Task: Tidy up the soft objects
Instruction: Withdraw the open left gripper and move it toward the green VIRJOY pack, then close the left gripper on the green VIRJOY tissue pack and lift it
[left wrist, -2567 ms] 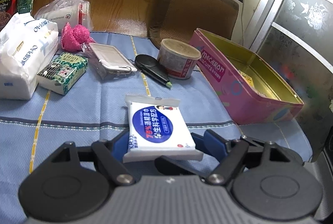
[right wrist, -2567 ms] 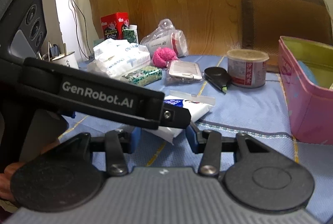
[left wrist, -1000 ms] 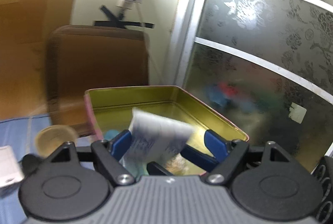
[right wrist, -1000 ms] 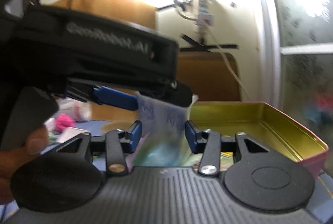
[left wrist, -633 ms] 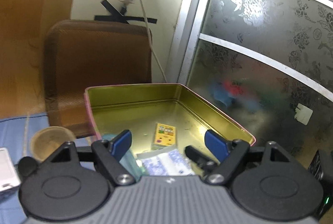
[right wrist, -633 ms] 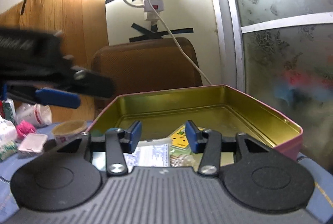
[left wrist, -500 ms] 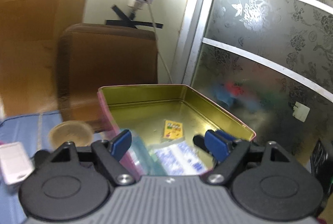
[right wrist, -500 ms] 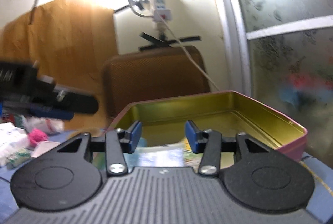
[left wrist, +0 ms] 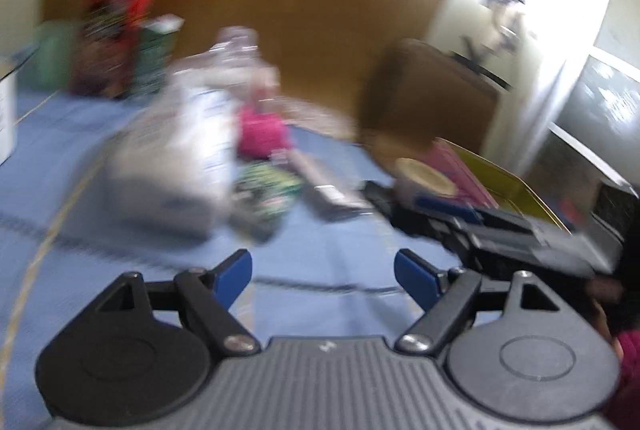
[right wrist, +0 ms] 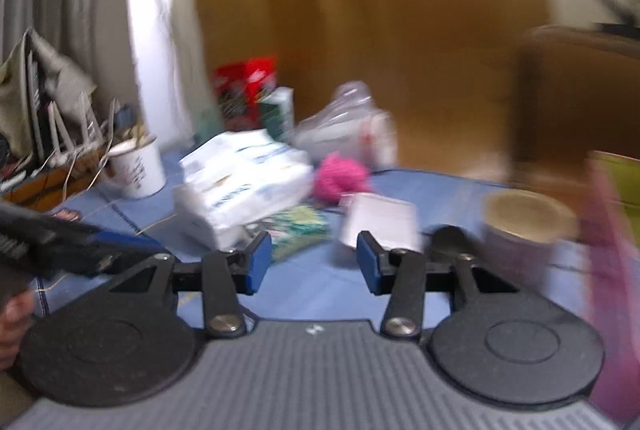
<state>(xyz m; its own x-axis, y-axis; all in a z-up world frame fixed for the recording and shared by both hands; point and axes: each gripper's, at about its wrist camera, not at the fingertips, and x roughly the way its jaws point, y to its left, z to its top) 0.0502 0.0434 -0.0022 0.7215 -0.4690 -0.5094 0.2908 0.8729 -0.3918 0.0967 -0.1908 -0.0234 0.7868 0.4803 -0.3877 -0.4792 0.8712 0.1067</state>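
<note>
Both views are motion-blurred. My left gripper [left wrist: 322, 272] is open and empty above the blue cloth [left wrist: 320, 242]. My right gripper [right wrist: 314, 260] is open and empty too; it shows in the left wrist view [left wrist: 500, 230] on the right. A white tissue pack [left wrist: 172, 166] [right wrist: 244, 174], a pink fluffy ball [left wrist: 260, 130] [right wrist: 340, 178], a green patterned packet [left wrist: 268, 190] [right wrist: 300, 226] and a flat white pouch [left wrist: 324, 182] [right wrist: 380, 222] lie ahead. The pink tin box [left wrist: 492, 178] [right wrist: 612, 230] stands at the right.
A round tub [left wrist: 424, 182] [right wrist: 524, 222] and a black object [right wrist: 448, 234] sit beside the tin. A plastic bag [right wrist: 344, 130], red box [left wrist: 116, 18] [right wrist: 244, 86] and white cup [right wrist: 138, 166] stand further back. A brown chair [left wrist: 428, 98] is behind the table.
The wipes pack left my left gripper and landed in the tin. Both grippers have swung left, away from the tin, and face the pile of items.
</note>
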